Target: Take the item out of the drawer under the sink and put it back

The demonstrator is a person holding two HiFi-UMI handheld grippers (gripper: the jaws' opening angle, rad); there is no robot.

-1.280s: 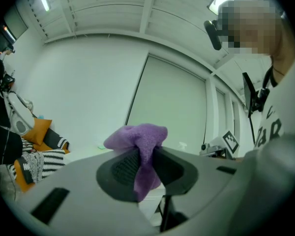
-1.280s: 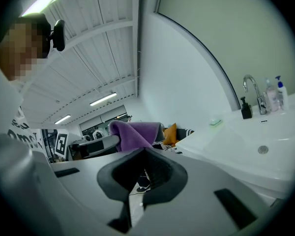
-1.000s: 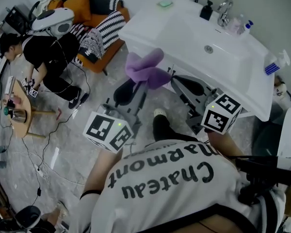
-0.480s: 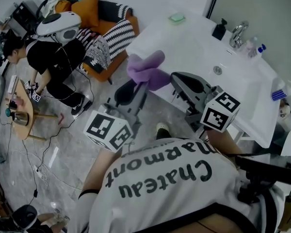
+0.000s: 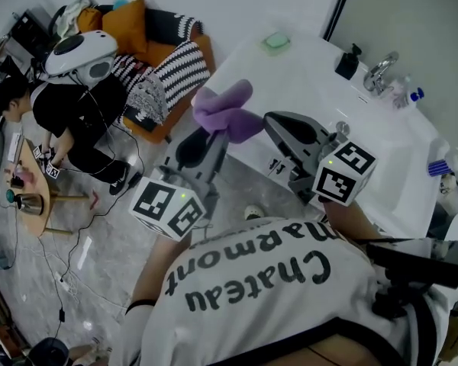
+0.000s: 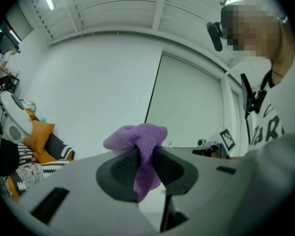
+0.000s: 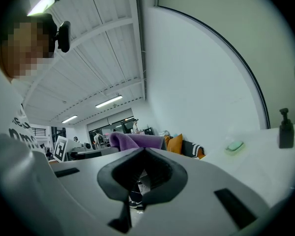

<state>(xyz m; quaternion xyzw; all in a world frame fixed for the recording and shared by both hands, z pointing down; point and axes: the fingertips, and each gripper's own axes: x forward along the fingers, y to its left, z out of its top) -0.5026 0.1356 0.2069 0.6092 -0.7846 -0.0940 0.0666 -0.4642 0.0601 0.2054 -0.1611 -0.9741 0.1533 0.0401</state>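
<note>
Left tool (image 6: 146, 154), pointing level, is clamped on the purple cloth (image 5: 225, 109): both pads pinch its middle, a bunched lobe stands above them and a tail hangs below. My right tool (image 7: 144, 150) has its tips together with nothing between them.

Counter (image 5: 305, 75): white, carrying the sink, and the landmark for what follows. I hold the cloth in the air just in front of the counter's near edge, clear of its top, and the right tool hangs beside it along that same edge. The drawer below the counter is hidden by the tools, so I cannot tell whether it stands open.

Step in hand, as I judge it: the cloth is out and must go back under the counter. I would bring the left tool down to the drawer without easing its grip, use the empty right tool for the drawer front, and lay the tail in first so it does not catch on the rim.

Writing: my shirt (image 5: 275, 280) reads "Chateau Marmont", upside down in the head view. The marker cubes (image 5: 168, 208) bear square patterns only. The soap dispenser (image 5: 346, 61) at the counter's back is too small to read.
</note>
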